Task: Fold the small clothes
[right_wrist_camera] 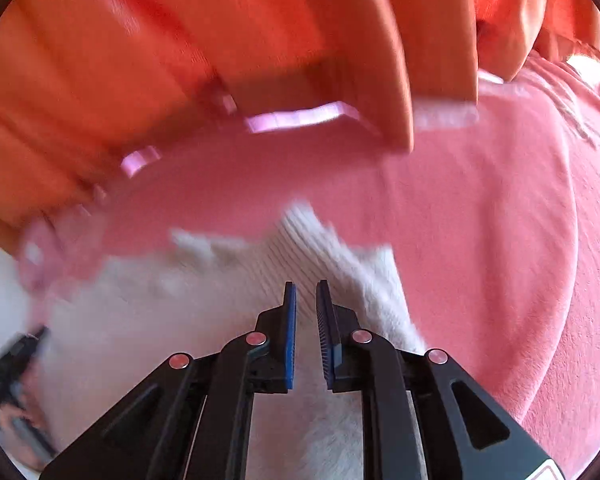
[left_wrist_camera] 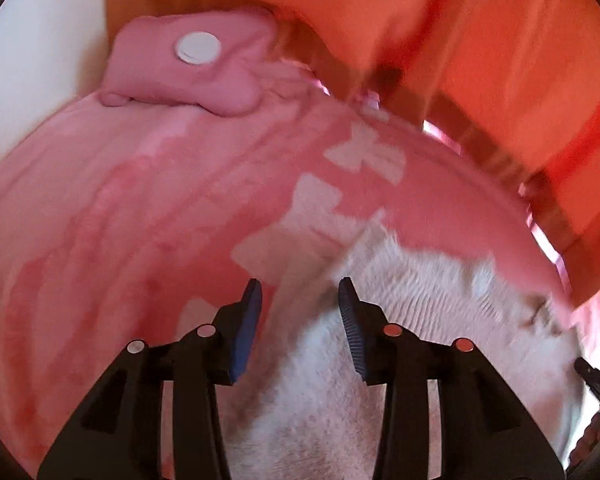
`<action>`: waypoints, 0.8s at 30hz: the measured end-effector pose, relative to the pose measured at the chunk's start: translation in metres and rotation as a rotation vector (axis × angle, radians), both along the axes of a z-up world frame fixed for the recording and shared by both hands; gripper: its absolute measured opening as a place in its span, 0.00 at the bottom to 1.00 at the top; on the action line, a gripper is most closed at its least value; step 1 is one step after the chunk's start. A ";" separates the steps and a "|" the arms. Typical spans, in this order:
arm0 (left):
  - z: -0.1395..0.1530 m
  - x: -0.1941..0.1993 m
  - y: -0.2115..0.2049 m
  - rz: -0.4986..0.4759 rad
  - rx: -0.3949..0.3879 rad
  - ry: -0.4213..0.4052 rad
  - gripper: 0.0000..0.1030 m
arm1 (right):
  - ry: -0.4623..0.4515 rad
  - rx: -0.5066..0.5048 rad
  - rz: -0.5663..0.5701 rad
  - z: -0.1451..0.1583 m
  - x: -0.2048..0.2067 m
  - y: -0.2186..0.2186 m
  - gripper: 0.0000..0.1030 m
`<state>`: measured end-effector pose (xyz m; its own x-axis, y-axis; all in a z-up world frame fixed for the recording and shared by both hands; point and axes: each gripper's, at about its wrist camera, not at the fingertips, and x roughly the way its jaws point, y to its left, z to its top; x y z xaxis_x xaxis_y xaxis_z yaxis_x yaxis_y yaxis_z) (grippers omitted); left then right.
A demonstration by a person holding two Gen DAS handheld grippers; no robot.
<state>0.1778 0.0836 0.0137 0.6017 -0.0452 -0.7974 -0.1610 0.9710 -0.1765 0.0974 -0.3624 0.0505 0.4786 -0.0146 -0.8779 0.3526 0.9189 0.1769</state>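
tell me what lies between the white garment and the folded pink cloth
Only the pink blanket with pale patches, in the left wrist view; white garment, folded pink cloth.

Looking fuzzy and ribbed, that white knit garment [left_wrist_camera: 380, 280], lying on a plush, matt pink blanket [left_wrist_camera: 120, 200]. Showing matt black plastic on the left gripper [left_wrist_camera: 300, 300], with ridged blue rubbery pads [right_wrist_camera: 290, 340]. Hanging in soft folds, orange cloth curtain [right_wrist_camera: 180, 40].

A small garment [left_wrist_camera: 400, 280] lies on a blanket [left_wrist_camera: 140, 200], curtain [left_wrist_camera: 500, 40] behind.
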 end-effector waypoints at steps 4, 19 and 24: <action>-0.010 0.007 -0.011 -0.009 0.074 0.031 0.38 | -0.089 0.012 -0.024 0.020 -0.008 -0.002 0.10; -0.004 0.011 -0.014 0.020 0.076 0.020 0.63 | -0.100 -0.075 -0.017 0.002 0.029 -0.005 0.57; -0.003 0.012 -0.023 -0.014 0.114 0.009 0.38 | -0.087 -0.071 0.009 -0.005 0.036 -0.001 0.11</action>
